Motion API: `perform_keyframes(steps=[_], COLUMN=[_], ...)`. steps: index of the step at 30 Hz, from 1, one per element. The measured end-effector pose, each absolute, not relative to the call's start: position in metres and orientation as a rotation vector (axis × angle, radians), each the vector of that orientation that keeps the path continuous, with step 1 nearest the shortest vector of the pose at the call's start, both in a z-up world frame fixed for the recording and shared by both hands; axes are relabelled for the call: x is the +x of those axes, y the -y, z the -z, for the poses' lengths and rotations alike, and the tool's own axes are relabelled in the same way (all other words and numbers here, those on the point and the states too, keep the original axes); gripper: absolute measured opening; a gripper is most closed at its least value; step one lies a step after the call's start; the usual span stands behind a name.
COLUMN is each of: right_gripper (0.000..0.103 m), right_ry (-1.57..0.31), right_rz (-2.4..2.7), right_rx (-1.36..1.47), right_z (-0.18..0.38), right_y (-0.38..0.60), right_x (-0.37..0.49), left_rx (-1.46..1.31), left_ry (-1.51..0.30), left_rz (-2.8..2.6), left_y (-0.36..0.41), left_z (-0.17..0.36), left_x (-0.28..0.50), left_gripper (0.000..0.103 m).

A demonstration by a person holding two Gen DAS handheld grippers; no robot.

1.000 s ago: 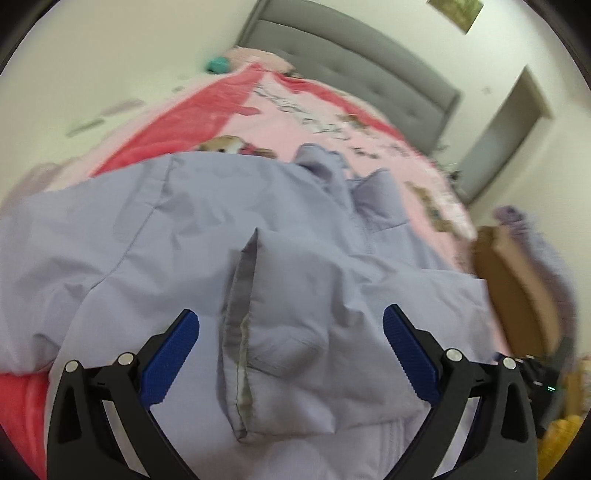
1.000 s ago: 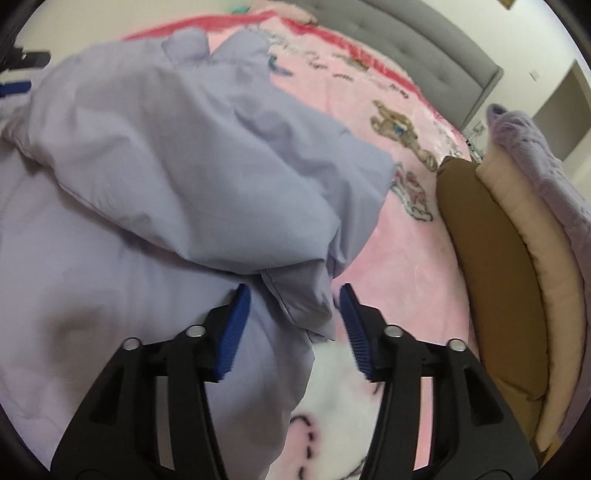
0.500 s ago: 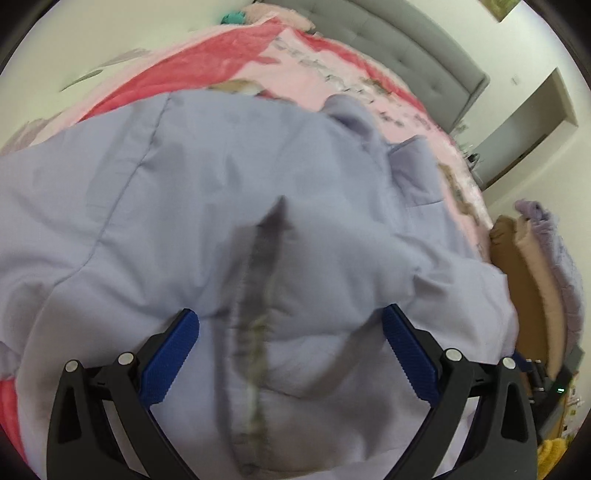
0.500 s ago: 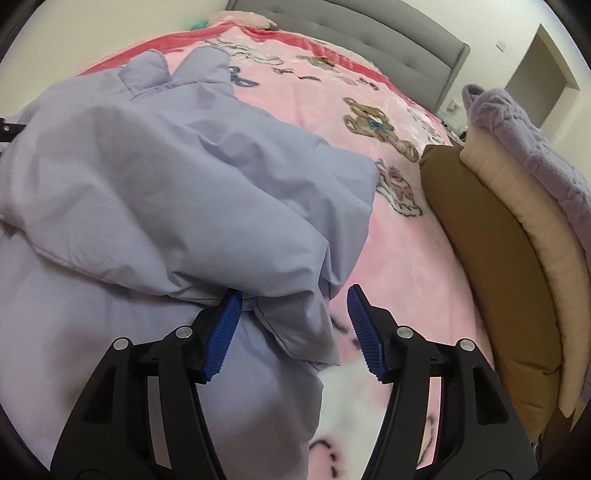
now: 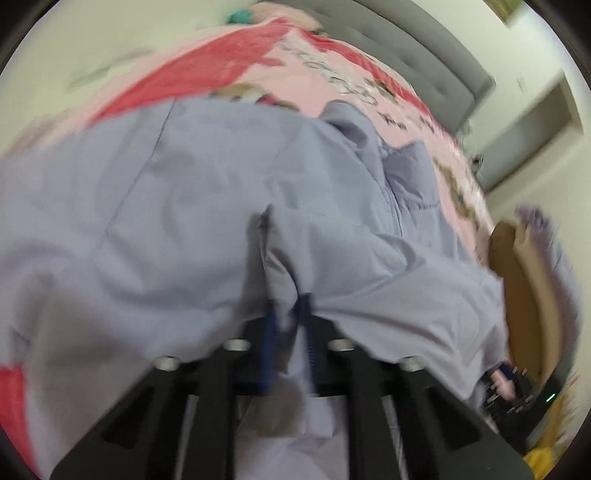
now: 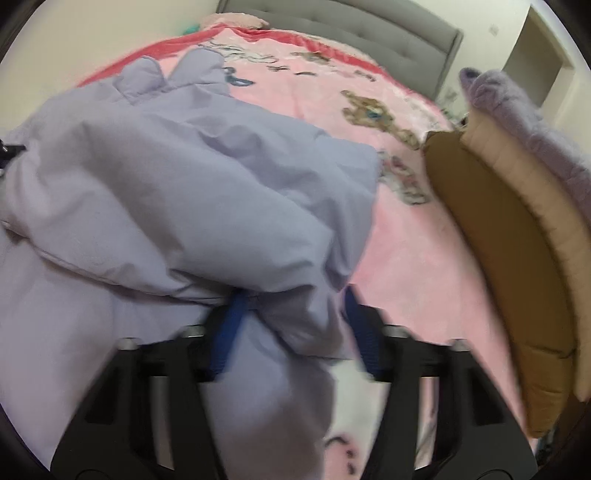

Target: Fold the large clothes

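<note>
Left tongs (image 5: 290, 314): pinched shut on a raised ridge of the lilac jacket (image 5: 207, 206), its blue pads nearly meeting; a likely hold for lifting that edge into a fold.
Right tongs (image 6: 291, 325): parted, straddling a bunched corner of the jacket (image 6: 192, 206); the cloth sits between the pads, but I cannot tell whether they press it.
Jacket: spread across the bed just ahead of both tongs, one half already lying doubled over the other.
Bed (image 6: 399, 280): pink blanket, bare beyond and right of the right tongs, room to lay the fold.
Cushions (image 6: 509, 258): stacked brown, beige and purple, far right.
Headboard (image 6: 369, 22): grey, farthest off.
</note>
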State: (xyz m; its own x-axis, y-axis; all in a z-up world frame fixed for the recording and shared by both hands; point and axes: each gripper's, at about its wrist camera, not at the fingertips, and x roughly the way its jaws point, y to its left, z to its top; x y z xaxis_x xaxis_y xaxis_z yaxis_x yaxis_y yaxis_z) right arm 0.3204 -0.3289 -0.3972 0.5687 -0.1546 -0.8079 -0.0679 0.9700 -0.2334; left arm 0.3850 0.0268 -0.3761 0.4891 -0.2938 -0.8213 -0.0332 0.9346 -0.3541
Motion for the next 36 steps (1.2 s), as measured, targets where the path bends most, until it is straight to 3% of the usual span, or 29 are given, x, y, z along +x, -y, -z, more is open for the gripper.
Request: perform_keyframes(steps=[5, 11, 18, 21, 23, 26, 30, 32, 36], right_gripper=[0.023, 0.019, 0.011, 0.011, 0.017, 0.036, 0.040, 0.044, 0.041], right_ry=[-0.898, -1.009, -1.002, -0.970, -0.939, -0.875, -0.920, -0.915, -0.913], right_rz=[0.072, 0.147, 0.130, 0.029, 0.003, 0.019, -0.065, -0.097, -0.107], right_rx=[-0.216, -0.256, -0.468, -0.316, -0.202, -0.253, -0.405, -0.503, -0.588], right_z=[0.382, 0.405, 0.415, 0.399, 0.384, 0.373, 0.391, 0.400, 0.410], right_y=[0.325, 0.318, 0.302, 0.324, 0.344, 0.363, 0.360, 0.352, 0.341], right_x=[0.315, 0.334, 0.304, 0.288, 0.282, 0.281, 0.293, 0.292, 0.293], left_rx=[-0.245, -0.243, -0.084, -0.101, -0.081, -0.015, 0.001, -0.041, -0.055], left_ry=[-0.874, -1.086, -1.096, -1.088, -1.075, -1.054, -1.087, -1.112, -1.152], left_rz=[0.086, 0.022, 0.010, 0.064, 0.087, 0.117, 0.137, 0.137, 0.091], left_y=[-0.015, -0.009, 0.007, -0.003, -0.006, -0.001, 0.002, -0.002, -0.003], left_z=[0.323, 0.369, 0.372, 0.363, 0.355, 0.345, 0.343, 0.349, 0.367], left_x=[0.396, 0.437, 0.445, 0.446, 0.442, 0.429, 0.412, 0.406, 0.402], left_gripper=[0.005, 0.005, 0.007, 0.009, 0.013, 0.017, 0.029, 0.030, 0.030])
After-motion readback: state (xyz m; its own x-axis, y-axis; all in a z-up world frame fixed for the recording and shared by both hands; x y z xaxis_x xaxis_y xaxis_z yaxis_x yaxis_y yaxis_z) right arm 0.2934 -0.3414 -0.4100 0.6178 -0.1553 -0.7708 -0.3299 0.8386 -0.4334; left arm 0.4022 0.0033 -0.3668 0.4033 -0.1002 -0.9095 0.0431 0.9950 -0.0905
